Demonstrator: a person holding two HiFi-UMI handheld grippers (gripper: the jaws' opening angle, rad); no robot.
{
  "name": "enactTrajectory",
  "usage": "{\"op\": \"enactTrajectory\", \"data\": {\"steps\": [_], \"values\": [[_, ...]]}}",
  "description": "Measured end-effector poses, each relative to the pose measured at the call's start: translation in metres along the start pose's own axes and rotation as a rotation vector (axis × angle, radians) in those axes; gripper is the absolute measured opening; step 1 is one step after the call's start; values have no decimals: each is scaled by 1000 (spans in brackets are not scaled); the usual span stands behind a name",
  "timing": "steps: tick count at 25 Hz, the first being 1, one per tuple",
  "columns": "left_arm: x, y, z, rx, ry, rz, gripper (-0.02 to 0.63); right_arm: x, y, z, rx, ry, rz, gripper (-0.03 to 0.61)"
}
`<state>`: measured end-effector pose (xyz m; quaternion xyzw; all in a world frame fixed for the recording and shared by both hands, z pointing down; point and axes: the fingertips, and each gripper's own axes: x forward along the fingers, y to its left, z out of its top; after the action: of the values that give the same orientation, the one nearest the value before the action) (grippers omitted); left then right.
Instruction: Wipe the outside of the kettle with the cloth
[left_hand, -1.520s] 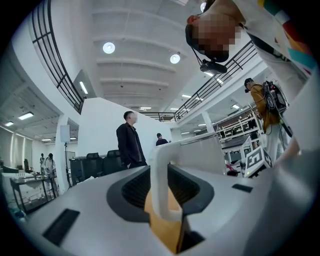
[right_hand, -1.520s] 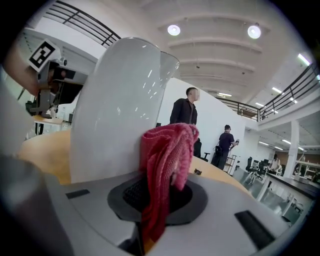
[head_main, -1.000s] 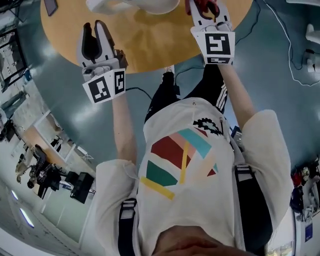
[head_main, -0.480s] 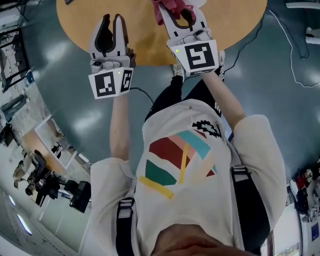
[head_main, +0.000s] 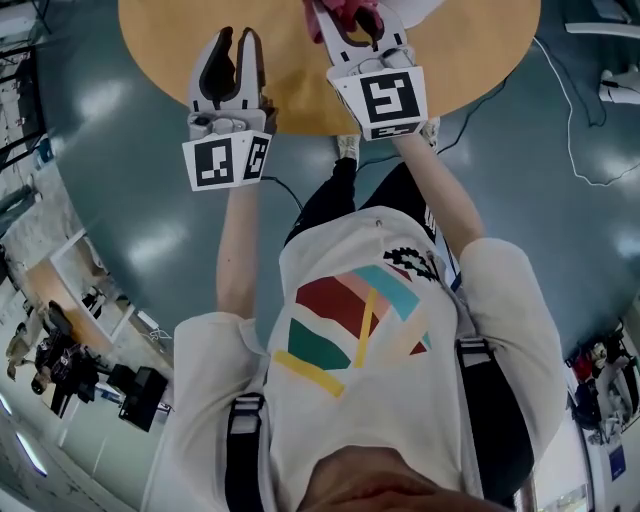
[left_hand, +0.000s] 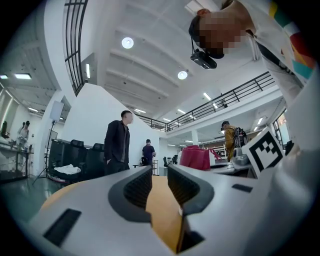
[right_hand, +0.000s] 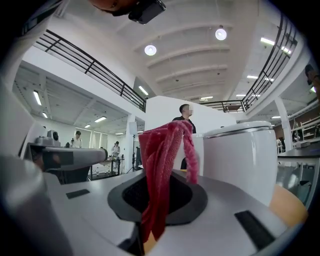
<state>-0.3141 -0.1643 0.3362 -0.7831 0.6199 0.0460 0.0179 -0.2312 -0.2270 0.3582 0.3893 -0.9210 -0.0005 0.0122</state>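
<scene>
- Over the near edge of the round wooden table (head_main: 480, 60), both grippers are up side by side, the person standing right behind them.
- Right gripper (right_hand: 160, 192): jaws clamped on the red cloth (right_hand: 160, 165), and that grip looks firm.
- The cloth is pinched low between the two dark pads (right_hand: 129, 192). It rises out of the gap as a folded strip, and its top flops over to the right, a loose end hanging down beside the fold.
- From the head view the cloth (head_main: 345, 12) bunches right at the tips of the right gripper (head_main: 355, 20), out past the marker cube.
- The white kettle (right_hand: 240, 160) stands upright with its lid on, just to the right of the cloth in the right gripper view. It sits beyond the jaws, not between them, and I cannot tell whether the cloth's hanging end touches its wall.
- Left gripper (left_hand: 159, 175): jaws a little apart with nothing between them, only bare wooden tabletop showing through the narrow gap.
- In the head view the left gripper (head_main: 236, 38) hangs over the table's edge, just left of the right one, clear of both cloth and kettle.
- The left gripper view catches the cloth as a red bundle off to its right.
</scene>
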Motion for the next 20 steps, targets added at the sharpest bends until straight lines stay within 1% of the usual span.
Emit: {"op": "enactTrajectory", "data": {"steps": [6, 10, 13, 16, 20], "values": [[4, -1, -1, -2, -4, 14, 138, -9, -12, -4, -19, 4, -22, 38], [4, 4, -3, -28, -5, 29, 138, -9, -17, -3, -21, 11, -48, 38], [6, 0, -6, -39, -7, 37, 138, -13, -33, -6, -16, 40, -94, 38], [7, -2, -11, -50, -6, 47, 138, -16, -46, -18, 9, 87, -133, 38], [7, -1, -13, -52, -6, 55, 138, -17, -55, -28, 17, 119, -154, 38]]}}
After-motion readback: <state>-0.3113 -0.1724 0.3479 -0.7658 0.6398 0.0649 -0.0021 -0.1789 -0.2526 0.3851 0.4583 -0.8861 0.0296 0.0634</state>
